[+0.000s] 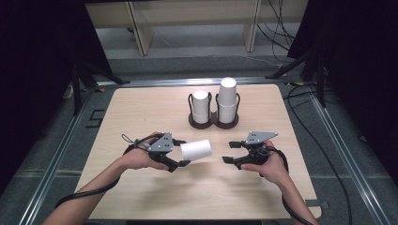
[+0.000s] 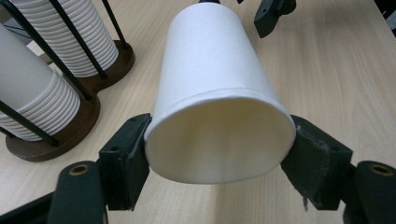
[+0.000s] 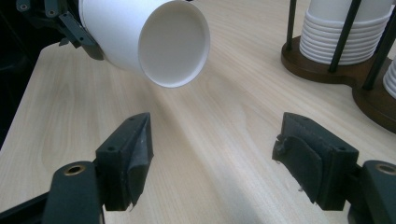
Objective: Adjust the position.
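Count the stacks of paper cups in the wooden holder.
2: a shorter stack in the left slot and a taller stack in the right slot of the holder.

My left gripper [image 1: 184, 152] clamped a white paper cup [image 1: 196, 149] lying sideways above the table [image 1: 141, 112]; my right gripper [image 1: 228, 152] faced it, jaws apart and empty.

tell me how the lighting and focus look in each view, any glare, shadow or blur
High view: table evenly lit, surroundings nearly black, mild softness overall. Left gripper view: paper cup bright but not blown out, its inside shaded grey; the cup holder slightly soft. Right gripper view: a pale sheen runs across the wood between the fingers, which are soft up close; the cup's base is sharp.
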{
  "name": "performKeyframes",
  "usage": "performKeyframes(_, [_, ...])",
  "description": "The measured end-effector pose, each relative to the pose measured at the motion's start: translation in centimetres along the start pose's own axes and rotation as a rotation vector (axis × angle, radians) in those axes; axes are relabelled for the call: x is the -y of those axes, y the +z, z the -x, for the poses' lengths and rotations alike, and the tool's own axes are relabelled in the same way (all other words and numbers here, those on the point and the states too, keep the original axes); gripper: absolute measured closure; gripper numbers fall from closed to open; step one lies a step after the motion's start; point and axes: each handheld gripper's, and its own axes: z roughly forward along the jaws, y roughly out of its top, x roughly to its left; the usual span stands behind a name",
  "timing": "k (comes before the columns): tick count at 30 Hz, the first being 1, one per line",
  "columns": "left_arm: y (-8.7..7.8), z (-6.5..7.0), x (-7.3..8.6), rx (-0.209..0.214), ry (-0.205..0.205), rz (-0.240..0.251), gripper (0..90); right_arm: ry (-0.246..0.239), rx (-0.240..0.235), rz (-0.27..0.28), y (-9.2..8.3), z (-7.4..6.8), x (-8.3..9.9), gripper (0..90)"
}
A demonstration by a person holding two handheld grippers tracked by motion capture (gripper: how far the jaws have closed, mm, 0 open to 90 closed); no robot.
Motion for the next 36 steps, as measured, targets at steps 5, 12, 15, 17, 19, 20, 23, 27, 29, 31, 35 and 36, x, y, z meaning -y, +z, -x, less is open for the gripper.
performKeyframes(5, [0.0,0.0,-0.1,0.018,0.007,-0.012,28.5,-0.02,0.003,0.003,0.0,0.2,0.1,26.7])
performKeyframes(12, [0.1,0.0,-0.2,0.026,0.022,-0.031,28.5,-0.017,-0.007,-0.014,-0.2,0.3,0.2,27.2])
performKeyframes(15, [0.1,-0.1,-0.3,0.038,0.038,-0.044,28.6,-0.015,-0.007,-0.016,-0.2,0.2,0.2,27.2])
performKeyframes(17, [0.1,-0.1,-0.3,0.032,0.048,-0.058,28.6,-0.022,-0.007,-0.02,-0.1,0.2,0.2,27.4])
performKeyframes(19, [0.0,-0.1,-0.4,0.037,0.053,-0.067,28.7,-0.021,-0.008,-0.024,-0.1,0.1,0.2,27.4])
performKeyframes(20, [0.0,-0.2,-0.5,0.038,0.06,-0.07,28.7,-0.026,-0.01,-0.028,-0.1,0.1,0.1,27.4])
performKeyframes(23, [0.0,-0.2,-0.6,0.051,0.06,-0.074,28.7,-0.028,-0.012,-0.032,0.0,0.1,0.1,27.4])
performKeyframes(27, [-0.1,-0.2,-0.7,0.062,0.061,-0.091,28.9,-0.032,-0.016,-0.04,0.0,0.0,0.0,27.2])
performKeyframes(29, [-0.2,-0.2,-0.8,0.063,0.073,-0.103,29.0,-0.032,-0.019,-0.043,0.0,0.0,-0.1,27.1])
performKeyframes(31, [-0.2,-0.1,-1.0,0.062,0.069,-0.11,29.1,-0.039,-0.02,-0.043,0.0,0.1,-0.2,27.0])
performKeyframes(35, [-0.2,-0.2,-1.2,0.068,0.085,-0.129,29.2,-0.037,-0.026,-0.053,0.1,0.0,-0.3,26.8])
performKeyframes(36, [-0.2,-0.1,-1.3,0.074,0.078,-0.131,29.2,-0.041,-0.023,-0.058,0.1,-0.1,-0.4,26.8])
